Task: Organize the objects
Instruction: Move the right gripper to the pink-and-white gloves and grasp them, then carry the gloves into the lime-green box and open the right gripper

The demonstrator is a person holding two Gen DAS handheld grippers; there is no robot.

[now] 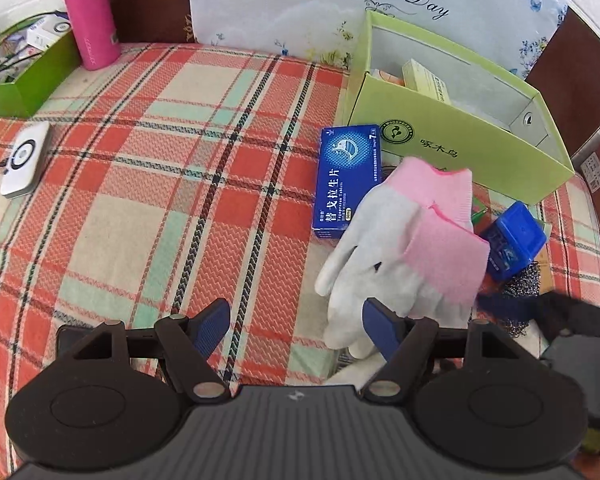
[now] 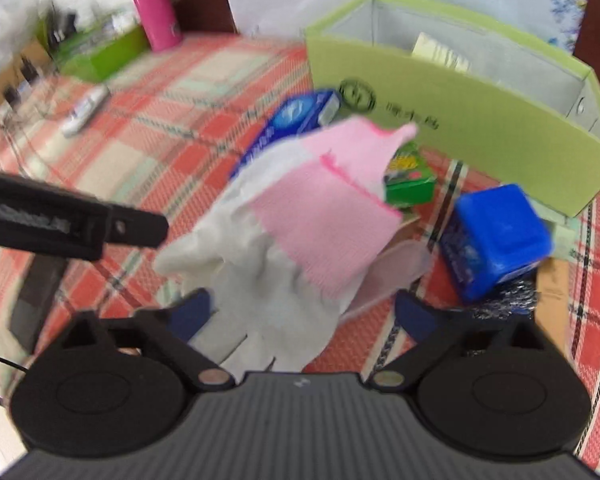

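Pink-cuffed white work gloves (image 2: 276, 236) lie in a loose heap on the plaid-covered worktop (image 1: 148, 184), cuffs pointing toward the pale green open box (image 1: 452, 132) and fingers pointing back at the two grippers. They sit in the thick of the clutter, overlapping one end of the blue medicine carton (image 1: 346, 178), with a small green packet (image 2: 410, 178) poking out from under a cuff and a blue plastic tub (image 2: 496, 240) resting on a steel scourer (image 2: 508, 302) just to the side. The right gripper (image 2: 300, 314) hangs low over the glove fingers with its jaws spread wide on either side of them, not clamped on anything; my guess is that it is lined up that way to take both gloves in one pinch. The left gripper (image 1: 296, 328) also stands apart, mostly over bare cloth, its right pad just beside the glove fingertips, holding nothing. It reads as the spare hand, kept near but out of the way. The green box stands just behind the pile with cartons already upright inside, so it is probably the place these loose things belong. Further off, a pink flask (image 1: 88, 16), a darker green tray (image 1: 24, 80) and a white gadget (image 1: 24, 160) on a cable sit well clear of the work. The right view is blurred, so exact contact with the gloves cannot be told.
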